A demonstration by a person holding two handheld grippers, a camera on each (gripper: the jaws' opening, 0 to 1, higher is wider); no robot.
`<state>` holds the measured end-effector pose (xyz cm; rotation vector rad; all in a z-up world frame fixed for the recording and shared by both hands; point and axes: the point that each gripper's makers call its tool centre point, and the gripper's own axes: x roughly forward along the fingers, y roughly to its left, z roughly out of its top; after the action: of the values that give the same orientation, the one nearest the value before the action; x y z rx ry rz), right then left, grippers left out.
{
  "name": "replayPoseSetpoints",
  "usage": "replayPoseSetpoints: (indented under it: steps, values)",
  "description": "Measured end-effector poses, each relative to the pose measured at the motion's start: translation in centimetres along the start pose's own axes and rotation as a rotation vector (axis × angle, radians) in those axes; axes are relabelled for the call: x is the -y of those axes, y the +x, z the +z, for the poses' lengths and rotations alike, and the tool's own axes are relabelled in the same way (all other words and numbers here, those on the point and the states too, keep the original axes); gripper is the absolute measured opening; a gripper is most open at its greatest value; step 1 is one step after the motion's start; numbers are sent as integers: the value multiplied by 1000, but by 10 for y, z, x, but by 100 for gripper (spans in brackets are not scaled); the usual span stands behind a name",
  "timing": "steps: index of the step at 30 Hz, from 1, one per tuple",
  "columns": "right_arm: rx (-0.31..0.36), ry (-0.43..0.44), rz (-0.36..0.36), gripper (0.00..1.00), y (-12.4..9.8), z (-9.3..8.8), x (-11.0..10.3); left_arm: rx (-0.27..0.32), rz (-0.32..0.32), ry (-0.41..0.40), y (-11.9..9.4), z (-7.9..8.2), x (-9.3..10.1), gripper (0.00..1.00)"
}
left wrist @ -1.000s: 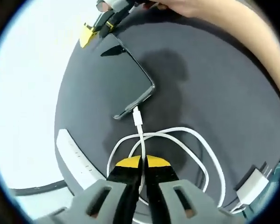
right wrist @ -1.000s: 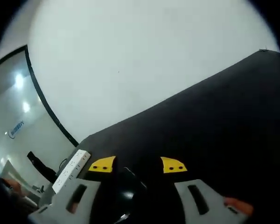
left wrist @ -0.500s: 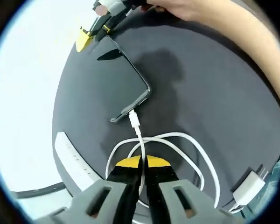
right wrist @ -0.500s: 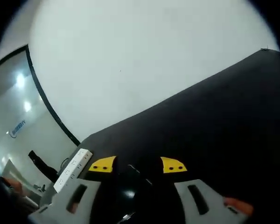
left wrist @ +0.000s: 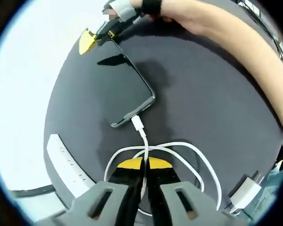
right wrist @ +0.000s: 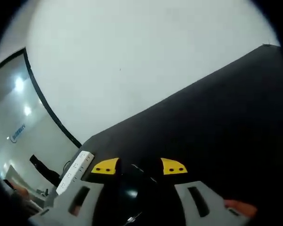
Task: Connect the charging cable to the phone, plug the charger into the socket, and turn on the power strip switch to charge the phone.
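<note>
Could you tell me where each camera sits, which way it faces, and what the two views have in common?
Left gripper view: rides the left gripper, shut on the charging cable; it looks down along the jaws over the dark table at the phone, charger and power strip; the person's forearm and right gripper show.
Right gripper view: rides the right gripper, jaws apart around the phone's end; it looks low across the table towards a pale wall.
Shared: phone, table, power strip, right gripper.
</note>
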<state>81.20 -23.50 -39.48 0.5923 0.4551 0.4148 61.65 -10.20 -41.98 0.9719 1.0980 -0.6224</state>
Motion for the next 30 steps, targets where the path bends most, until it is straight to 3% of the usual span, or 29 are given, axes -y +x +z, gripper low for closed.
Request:
replayPoseSetpoints:
  steps: [7,15,18,20,25,30]
  values:
    - [2,17,-18,27,-2,-1,2,20,40,-22,4,4,-11,0]
    - [8,-4,-18,27,-2,-2,1,31,43,-22,6,1,-8,0]
    - [8,-3,-16,27,-3,-3,0,55,43,89,5,-2,-2,0]
    - [7,-6,-15,27,-3,-3,0,110,82,118,3,0,-4,2]
    - [0,-1,-8,27,-4,-5,-2,195,86,-56,0,-5,-15,13]
    - [-7,3,-4,26,0,0,2,254,-2,-79,-3,-12,-7,13]
